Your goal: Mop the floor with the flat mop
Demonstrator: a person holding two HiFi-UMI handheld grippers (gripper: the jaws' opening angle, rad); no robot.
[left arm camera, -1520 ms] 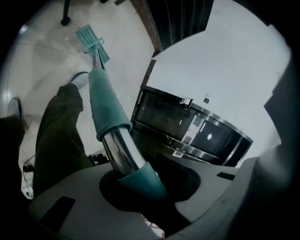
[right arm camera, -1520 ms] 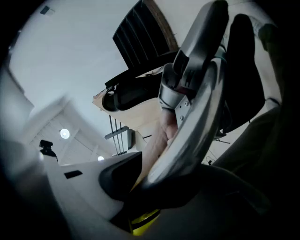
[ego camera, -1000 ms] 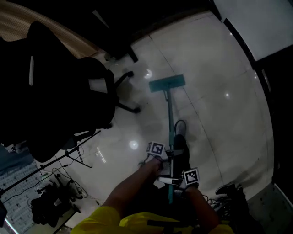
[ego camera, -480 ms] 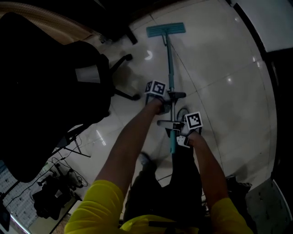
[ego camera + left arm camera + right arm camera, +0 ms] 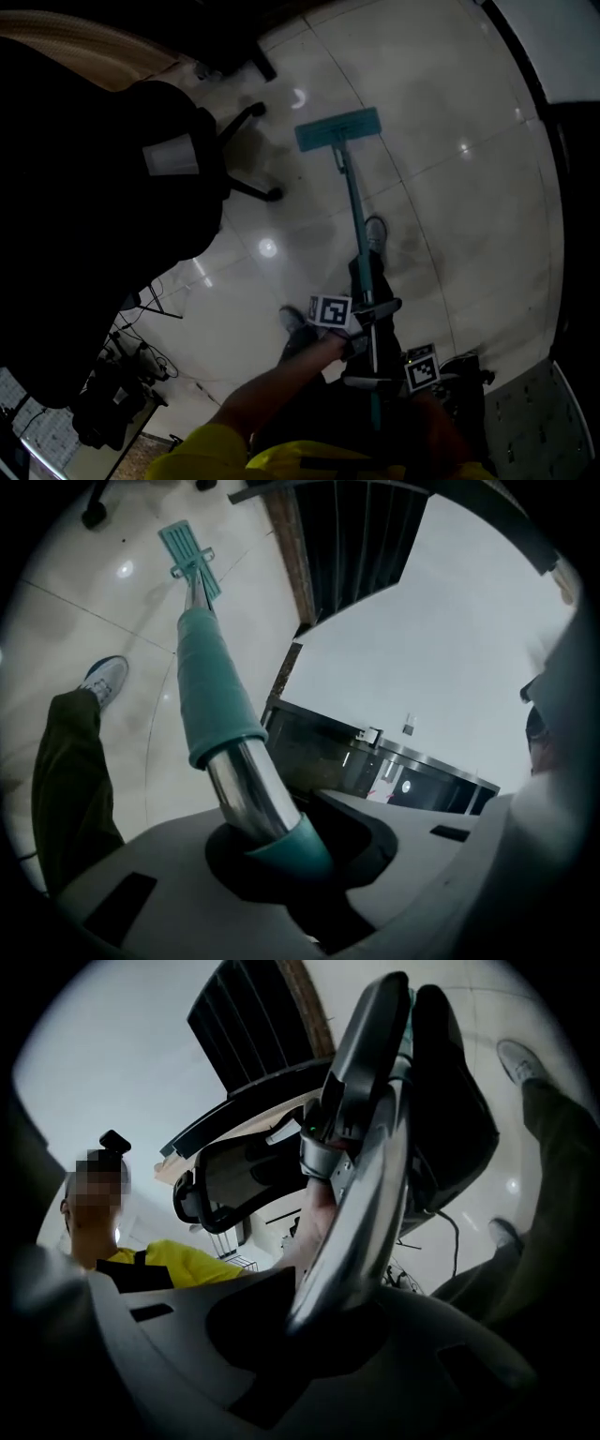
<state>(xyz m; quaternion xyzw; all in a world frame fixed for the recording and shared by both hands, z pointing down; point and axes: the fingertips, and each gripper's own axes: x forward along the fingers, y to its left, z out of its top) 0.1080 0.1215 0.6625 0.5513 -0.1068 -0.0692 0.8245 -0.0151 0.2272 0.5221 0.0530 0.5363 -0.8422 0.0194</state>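
Left tool point(image 5: 272, 847) clamps teal-sleeved chrome mop handle point(image 5: 220, 696); right tool point(image 5: 323, 1321) jaws opening around it. Teal flat head point(image 5: 337, 129) on pale tiled floor point(image 5: 469, 206): mopping underway, likely unfinished.

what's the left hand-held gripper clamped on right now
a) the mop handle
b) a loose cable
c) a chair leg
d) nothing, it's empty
a: in the left gripper view the left hand-held gripper is closed around the mop handle, whose metal tube sits in the notch between the jaws and runs down to the teal mop head on the floor.
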